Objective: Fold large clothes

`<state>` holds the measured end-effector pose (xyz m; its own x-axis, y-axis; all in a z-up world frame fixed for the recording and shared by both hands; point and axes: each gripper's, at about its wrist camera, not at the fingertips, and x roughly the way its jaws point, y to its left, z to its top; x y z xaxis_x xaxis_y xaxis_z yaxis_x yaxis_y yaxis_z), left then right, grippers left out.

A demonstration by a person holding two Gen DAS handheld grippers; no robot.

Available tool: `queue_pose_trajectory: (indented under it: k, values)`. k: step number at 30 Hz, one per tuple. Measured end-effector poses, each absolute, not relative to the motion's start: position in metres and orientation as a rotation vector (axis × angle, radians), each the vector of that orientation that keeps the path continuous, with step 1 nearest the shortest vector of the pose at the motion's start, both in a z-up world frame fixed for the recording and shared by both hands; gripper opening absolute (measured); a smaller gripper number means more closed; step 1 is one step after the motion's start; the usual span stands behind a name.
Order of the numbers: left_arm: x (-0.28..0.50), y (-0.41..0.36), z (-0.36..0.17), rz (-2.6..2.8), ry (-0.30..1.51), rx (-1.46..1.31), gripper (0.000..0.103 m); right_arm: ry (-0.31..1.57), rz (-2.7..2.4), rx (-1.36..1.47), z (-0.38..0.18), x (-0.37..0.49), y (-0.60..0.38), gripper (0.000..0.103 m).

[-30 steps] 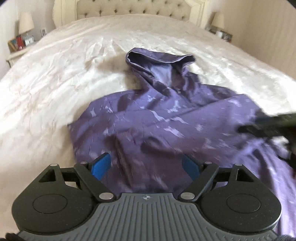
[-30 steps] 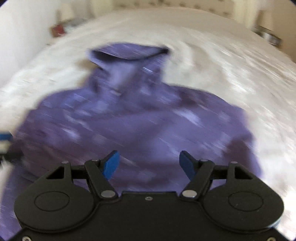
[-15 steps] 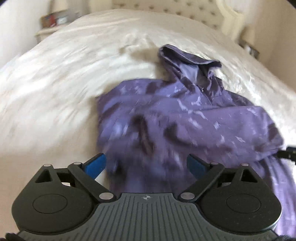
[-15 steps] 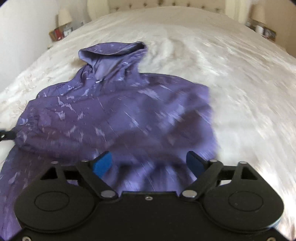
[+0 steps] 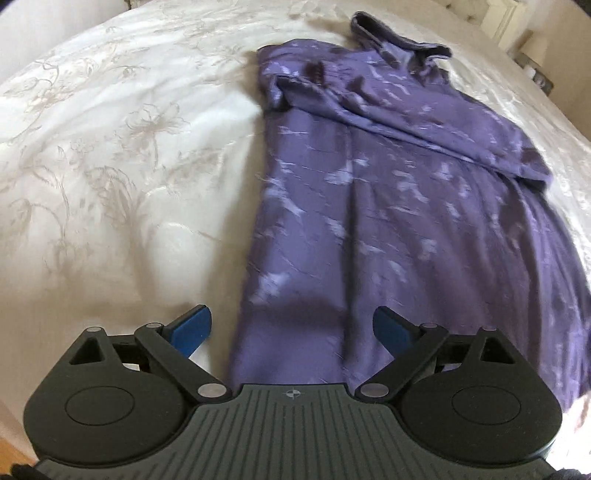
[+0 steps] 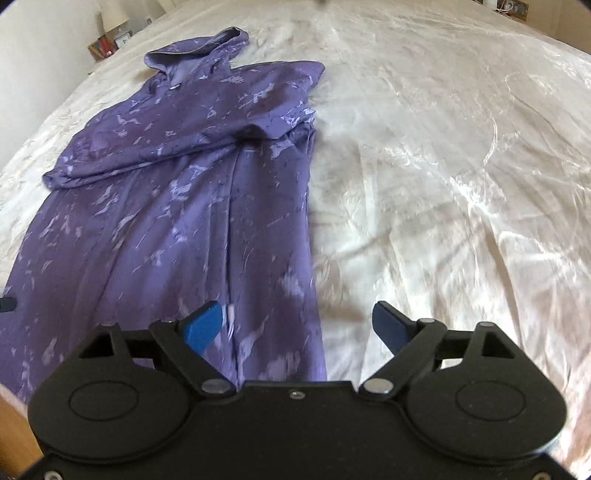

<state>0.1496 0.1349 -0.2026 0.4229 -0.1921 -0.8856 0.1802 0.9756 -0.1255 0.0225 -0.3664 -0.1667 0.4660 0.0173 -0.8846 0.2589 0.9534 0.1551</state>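
Observation:
A purple patterned hooded garment [image 5: 388, 206] lies flat on the white bedspread [image 5: 110, 155], with its hood [image 5: 399, 40] at the far end. Both sleeves [image 6: 155, 144] are folded across the chest. My left gripper [image 5: 291, 328] is open above the garment's lower left edge, with cloth below the gap and nothing between the pads. In the right wrist view the garment [image 6: 166, 206] fills the left half. There my right gripper [image 6: 295, 325] is open over the lower right edge, its left fingertip [image 6: 205, 325] above cloth and its right one above bare bedspread.
The bedspread [image 6: 443, 184] stretches wide to the right of the garment. A nightstand with a lamp [image 6: 110, 40] stands beside the bed's far left. A pale headboard post [image 5: 498, 14] is at the far right. A wooden edge [image 6: 11, 435] shows at the near left.
Both grippers have pulled back from the chest toward the hem and spread apart, left to the left edge, right to the right edge. Their jaws stand a little wider.

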Motion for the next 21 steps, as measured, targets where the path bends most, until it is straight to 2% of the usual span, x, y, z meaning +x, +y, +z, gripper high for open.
queue_pose_trajectory:
  k: [6,13,21]
  values:
    - [0.170,0.122,-0.173,-0.282,1.073,-0.106,0.095,1.010,-0.091,0.264,-0.148,0.044,-0.360,0.089]
    - [0.253,0.088,-0.149,-0.365,0.986,-0.116,0.094,0.914,-0.033,0.284,-0.119,0.133,-0.343,0.089]
    - [0.352,0.040,-0.149,-0.419,0.965,-0.083,0.094,0.867,-0.016,0.329,-0.108,0.224,-0.330,0.089]
